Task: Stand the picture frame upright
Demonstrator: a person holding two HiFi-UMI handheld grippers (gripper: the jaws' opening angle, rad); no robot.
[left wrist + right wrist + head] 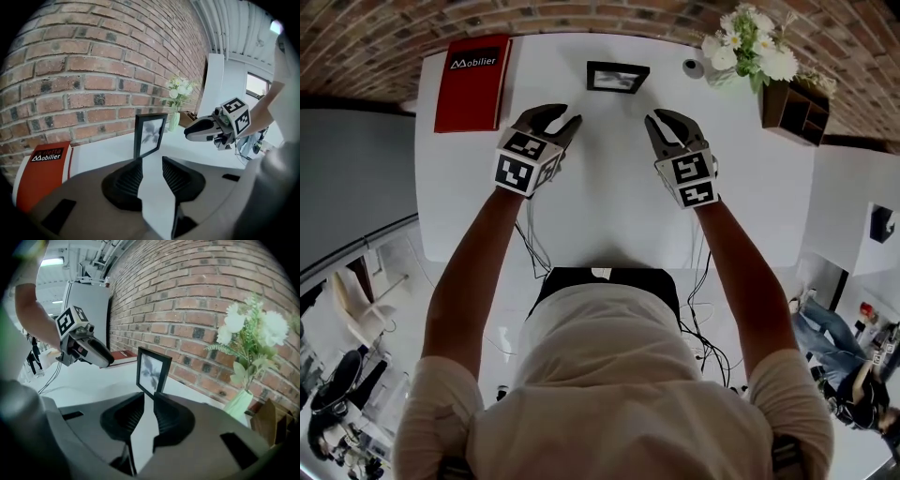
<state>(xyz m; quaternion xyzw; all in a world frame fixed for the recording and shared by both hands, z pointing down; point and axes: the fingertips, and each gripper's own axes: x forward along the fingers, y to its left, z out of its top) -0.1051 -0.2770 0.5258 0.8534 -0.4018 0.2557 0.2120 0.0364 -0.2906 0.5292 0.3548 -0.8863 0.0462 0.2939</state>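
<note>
Black rectangular picture frame (618, 77) upright on white table (750, 187). Left gripper (563, 117) and right gripper (657, 117) near frame, both released, empty.

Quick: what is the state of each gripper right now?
Left gripper: open, holding nothing.
Right gripper: open with a narrower gap, holding nothing.

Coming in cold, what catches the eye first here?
The picture frame stands upright at the far edge of the table, before the brick wall. The left gripper and right gripper hover short of it, both open and empty. A red booklet lies at far left, white flowers at far right.
</note>
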